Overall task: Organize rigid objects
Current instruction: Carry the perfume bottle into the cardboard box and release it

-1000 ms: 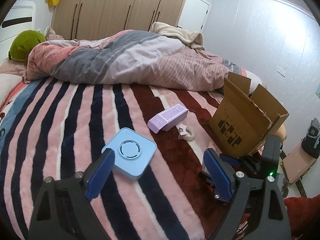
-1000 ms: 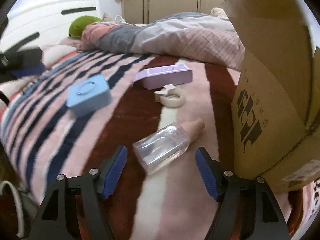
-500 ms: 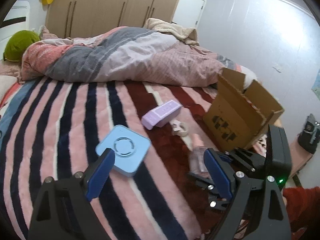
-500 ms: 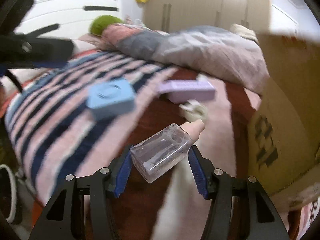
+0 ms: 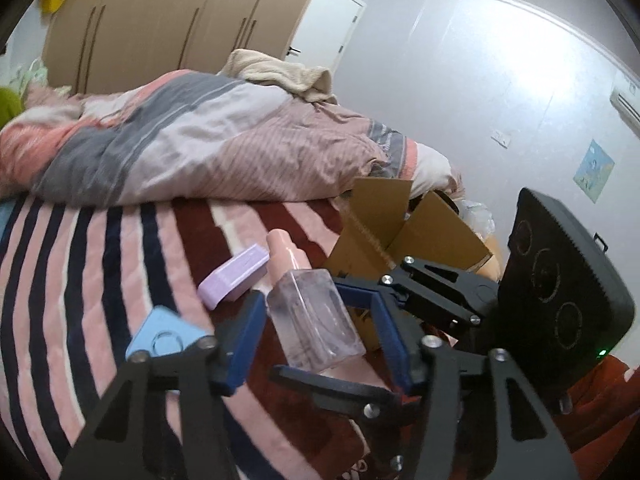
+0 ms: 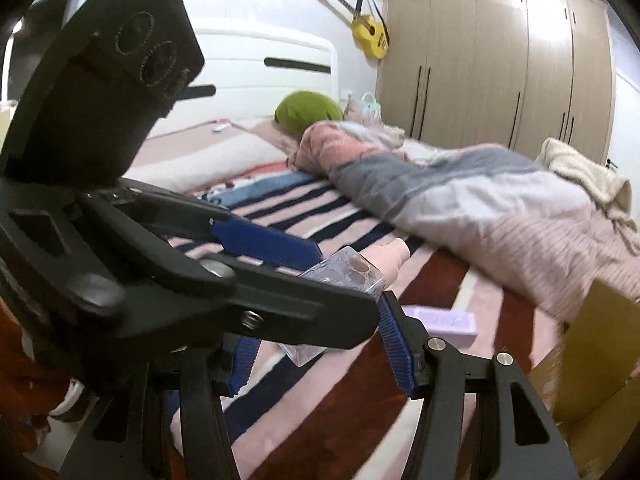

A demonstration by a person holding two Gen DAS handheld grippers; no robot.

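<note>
Bottle (image 5: 316, 320), lying on the striped bed (image 5: 80, 280) a second earlier, had been lifted clear of it, near the cardboard box (image 5: 404, 236). The right gripper (image 6: 324, 340) clamped it, while the left gripper (image 5: 320, 340) straddled it with jaws spread, not touching.

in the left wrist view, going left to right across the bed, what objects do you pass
blue square box → purple box → clear bottle with its pink cap → cardboard box
</note>
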